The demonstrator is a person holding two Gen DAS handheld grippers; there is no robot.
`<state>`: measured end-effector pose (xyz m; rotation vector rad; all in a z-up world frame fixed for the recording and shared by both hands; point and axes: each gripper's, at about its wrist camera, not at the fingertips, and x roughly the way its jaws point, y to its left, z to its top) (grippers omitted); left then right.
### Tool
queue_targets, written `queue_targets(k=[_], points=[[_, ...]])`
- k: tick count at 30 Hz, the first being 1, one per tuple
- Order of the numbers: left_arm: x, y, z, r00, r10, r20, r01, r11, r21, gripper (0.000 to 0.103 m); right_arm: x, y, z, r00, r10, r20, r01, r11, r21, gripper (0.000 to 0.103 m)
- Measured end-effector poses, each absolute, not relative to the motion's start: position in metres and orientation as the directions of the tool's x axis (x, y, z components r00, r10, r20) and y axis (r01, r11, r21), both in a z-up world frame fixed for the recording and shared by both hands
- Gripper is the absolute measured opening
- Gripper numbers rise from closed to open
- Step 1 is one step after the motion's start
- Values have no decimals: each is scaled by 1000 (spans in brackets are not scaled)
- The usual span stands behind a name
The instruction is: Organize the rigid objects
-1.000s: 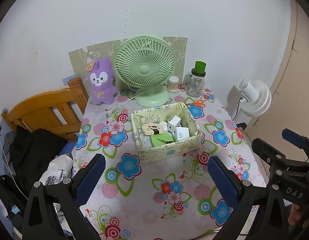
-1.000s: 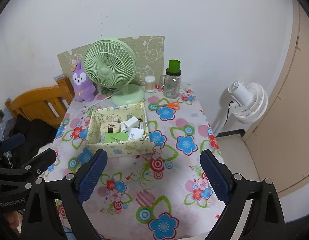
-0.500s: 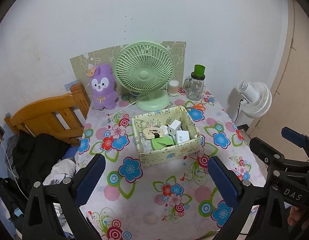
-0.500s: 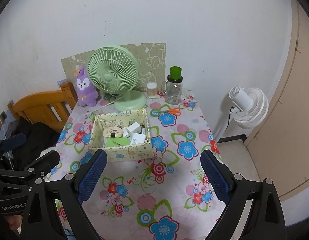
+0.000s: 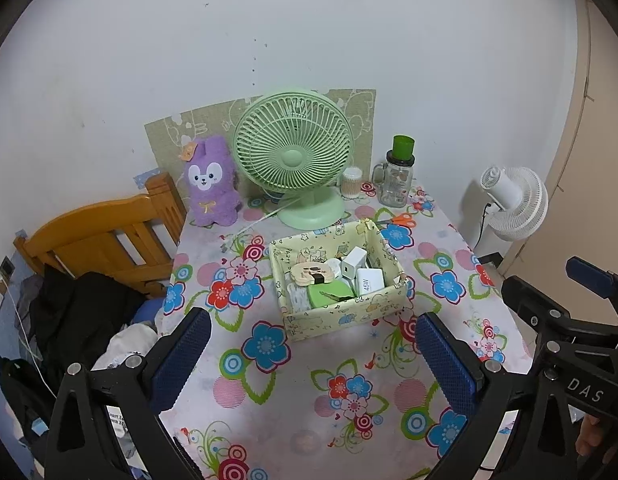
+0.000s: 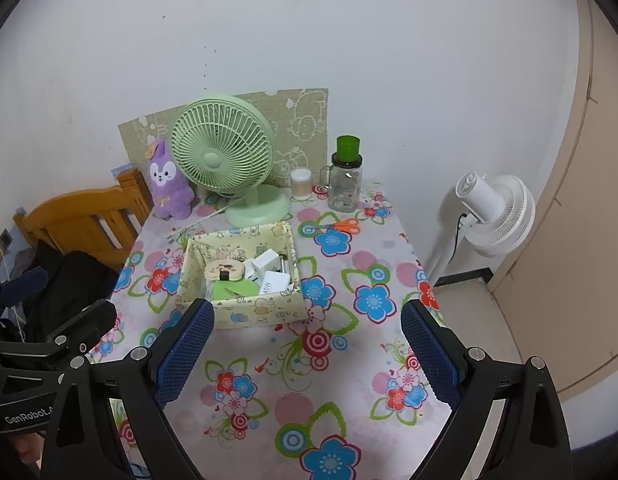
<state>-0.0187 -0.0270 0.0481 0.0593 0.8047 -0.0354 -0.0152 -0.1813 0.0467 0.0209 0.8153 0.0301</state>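
1. Your left claw [image 5: 309, 356] stands wide open and empty, both blue pads clear of everything; your right claw [image 6: 307, 354] is likewise spread and carries nothing. Each hangs over the near part of the worktop [image 5: 309, 392], touching nothing.

2. Over the last second both views have drawn back and risen: the worktop and its contents sit smaller and further off than they did. You are retreating, not approaching.

3. The patterned box [image 5: 345, 316] rests mid-worktop, well ahead of both claws. Inside it lie the white chargers [image 5: 365, 276], a round beige item [image 5: 313, 273] and a green flat piece [image 5: 331, 294], packed close together. Their arrangement has not altered.

4. Beyond the box, orange scissors [image 6: 343, 225] lie loose on the cloth, apart from it. Judgement: the only rigid piece left unsorted.

5. At the rear stand the green fan [image 5: 295, 160], purple plush [image 5: 211, 184] and jar [image 5: 399, 178], all upright.

6. Judgement: withdrawal with empty claws suggests the sorting is near complete.
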Motion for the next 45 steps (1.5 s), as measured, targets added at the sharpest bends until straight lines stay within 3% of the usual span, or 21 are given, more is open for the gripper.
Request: queue_targets(k=[45], points=[[-13, -28, 45, 698, -2, -716, 48, 998, 43, 103, -9, -184, 43, 687, 32, -726, -20, 999, 25, 96]])
